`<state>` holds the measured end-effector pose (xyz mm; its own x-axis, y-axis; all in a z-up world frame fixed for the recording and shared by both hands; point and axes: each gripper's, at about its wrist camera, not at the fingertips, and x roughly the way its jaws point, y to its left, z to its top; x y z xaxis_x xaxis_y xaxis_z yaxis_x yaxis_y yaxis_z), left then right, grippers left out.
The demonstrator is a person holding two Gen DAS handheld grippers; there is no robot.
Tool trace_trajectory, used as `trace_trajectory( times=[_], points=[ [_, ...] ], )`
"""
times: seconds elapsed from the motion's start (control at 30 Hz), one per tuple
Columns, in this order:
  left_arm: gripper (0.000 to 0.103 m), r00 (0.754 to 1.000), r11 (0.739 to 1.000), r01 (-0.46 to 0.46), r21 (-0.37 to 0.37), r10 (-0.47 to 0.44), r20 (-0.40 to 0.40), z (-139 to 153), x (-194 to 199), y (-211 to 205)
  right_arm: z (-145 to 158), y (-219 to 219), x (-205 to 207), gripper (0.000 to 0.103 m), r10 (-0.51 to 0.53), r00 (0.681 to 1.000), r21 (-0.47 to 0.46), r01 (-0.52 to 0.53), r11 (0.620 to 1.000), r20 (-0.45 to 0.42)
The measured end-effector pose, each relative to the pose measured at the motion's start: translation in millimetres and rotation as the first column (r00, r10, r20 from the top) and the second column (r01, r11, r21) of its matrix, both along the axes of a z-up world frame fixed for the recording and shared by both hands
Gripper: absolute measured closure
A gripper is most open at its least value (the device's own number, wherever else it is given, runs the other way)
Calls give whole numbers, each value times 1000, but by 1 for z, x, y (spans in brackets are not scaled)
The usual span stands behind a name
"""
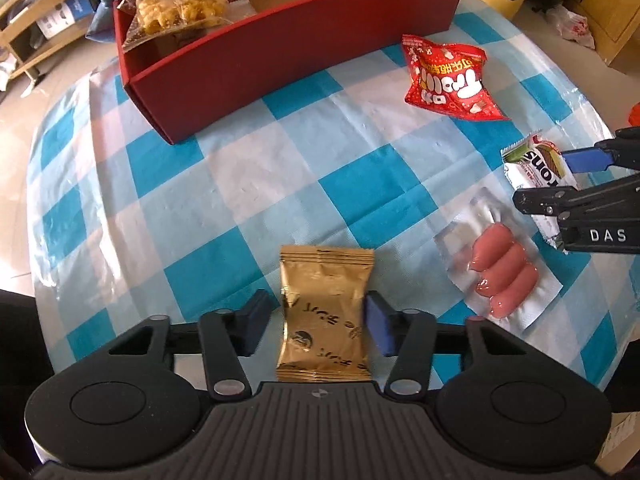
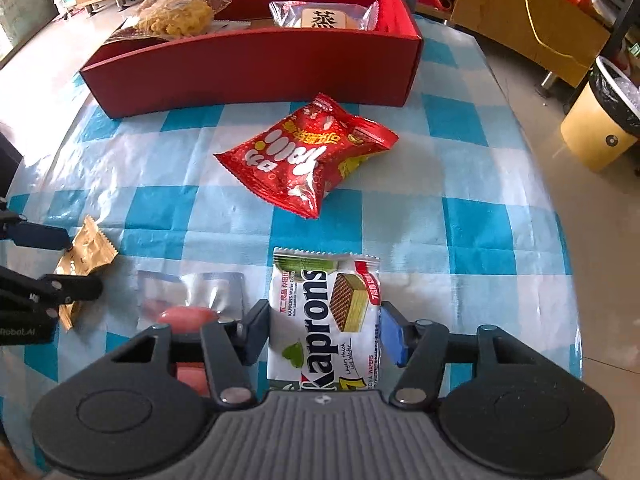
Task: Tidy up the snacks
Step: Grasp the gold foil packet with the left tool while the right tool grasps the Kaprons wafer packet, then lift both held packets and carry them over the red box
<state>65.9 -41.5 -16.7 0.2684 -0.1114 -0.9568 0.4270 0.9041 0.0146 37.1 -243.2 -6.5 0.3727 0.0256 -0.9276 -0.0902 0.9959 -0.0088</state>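
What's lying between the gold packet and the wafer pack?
The vacuum-packed sausages lie between the gold packet and wafer pack, clearest in the left wrist view.

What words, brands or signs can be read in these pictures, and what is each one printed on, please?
"Kaprons": white wafer packet between the right tongs.
"DAS": body of the right tongs, seen from the left.
"Robot.AI": body of the left tongs, seen from the right.
"蒸": clear packet in the red box.
Red bag and gold packet: lettering unreadable.
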Motion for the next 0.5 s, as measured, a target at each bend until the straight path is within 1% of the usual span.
trace_trajectory(
  times=[0.03,0.07,0.2,0.27,0.3,0.33,0.37,0.43,0.47,0.5],
  points=[
    [50,1000,1000,-12,-2,12,3,0,0,1,1,0,0,51,-1,1000,3,0,1000,3],
    [51,1000,1000,-25,-4,25,5,1,1,2,1,1,0,51,0,1000,6,0,1000,4],
    [49,999,999,-36,-9,36,4,2,1,1,-1,2,2,51,4,1000,19,-4,1000,3],
    [34,999,999,-45,-8,45,-8,1,3,0,-3,2,3,51,-1,1000,22,1,1000,-3],
    [24,998,999,-51,-4,51,-21,-2,4,0,-3,1,3,51,0,1000,22,0,1000,0],
    [19,998,999,-54,4,54,-17,-4,4,0,-3,1,4,51,1,1000,25,-1,1000,0],
    [17,999,999,-52,16,52,-8,-5,3,0,-4,1,4,51,1,1000,27,-1,1000,-1],
    [17,999,998,-53,16,53,-5,-4,4,0,-4,1,4,51,3,1000,25,-3,1000,1],
    [18,998,998,-61,12,61,-3,-4,4,0,-5,2,5,51,4,1000,22,-4,1000,2],
    [21,998,998,-65,7,65,0,-4,4,0,-5,2,5,51,6,1000,20,-6,1000,3]
  ],
)
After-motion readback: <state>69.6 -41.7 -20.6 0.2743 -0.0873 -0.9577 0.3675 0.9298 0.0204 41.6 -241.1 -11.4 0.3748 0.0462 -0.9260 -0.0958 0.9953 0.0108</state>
